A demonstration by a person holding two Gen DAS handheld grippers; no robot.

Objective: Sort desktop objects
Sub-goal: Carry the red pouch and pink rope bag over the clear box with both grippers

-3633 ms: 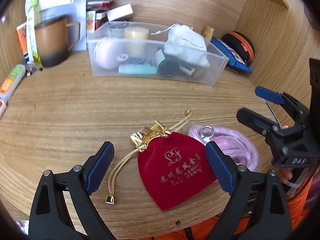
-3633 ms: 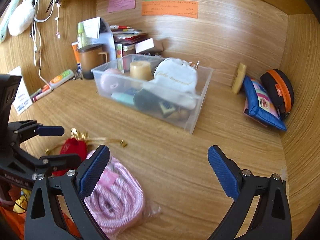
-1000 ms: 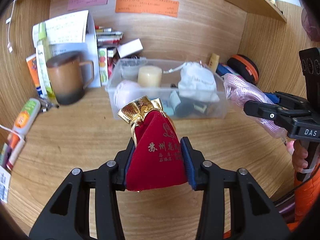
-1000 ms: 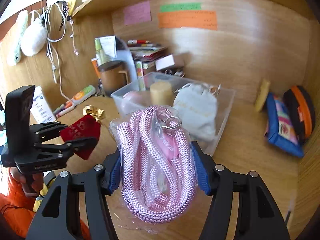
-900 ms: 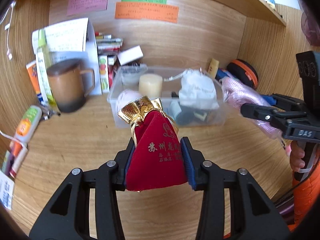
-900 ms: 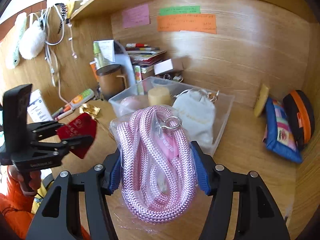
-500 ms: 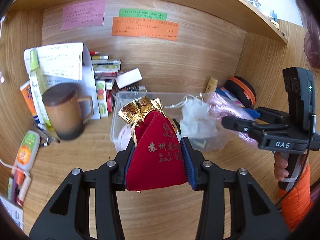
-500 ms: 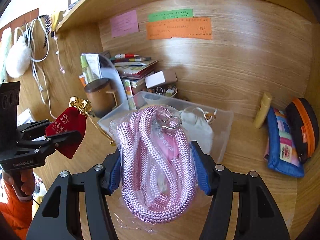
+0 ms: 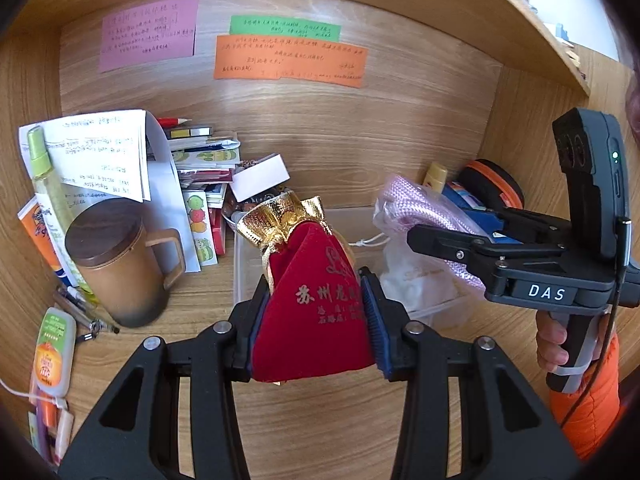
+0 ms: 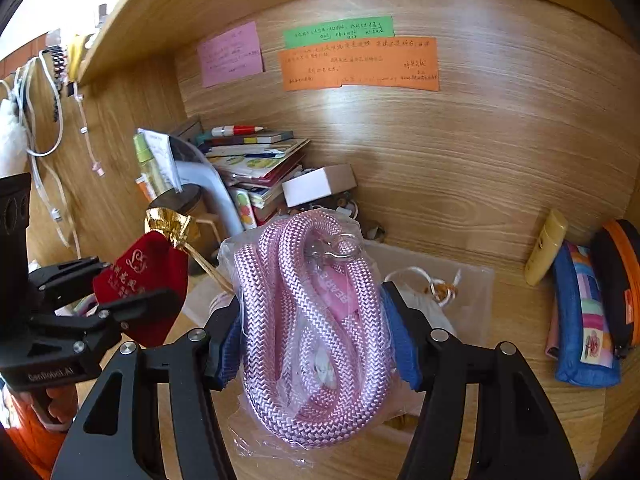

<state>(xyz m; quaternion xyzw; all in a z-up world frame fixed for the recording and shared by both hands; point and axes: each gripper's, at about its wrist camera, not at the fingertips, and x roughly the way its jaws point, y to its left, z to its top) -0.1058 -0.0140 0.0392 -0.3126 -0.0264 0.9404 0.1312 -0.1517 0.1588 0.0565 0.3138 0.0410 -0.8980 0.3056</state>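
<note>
Left claw (image 9: 316,312) clenched on the red pouch (image 9: 316,300); right claw (image 10: 316,332) grasping the bagged pink rope (image 10: 312,320). Recommend releasing each squarely over the far clear bin (image 10: 472,292), one by one.

A red velvet drawstring pouch (image 9: 316,304) with a crumpled gold collar and gold lettering stands upright, neck up, pinched on both sides and held in the air above the desk (image 9: 328,420). Beside it, a coil of pink braided rope (image 10: 316,332) sealed in a clear plastic bag, with a metal ring near its top, is likewise gripped on both sides and raised. Behind both sits a clear plastic bin (image 10: 476,292) holding a white drawstring bag (image 9: 416,280).
</note>
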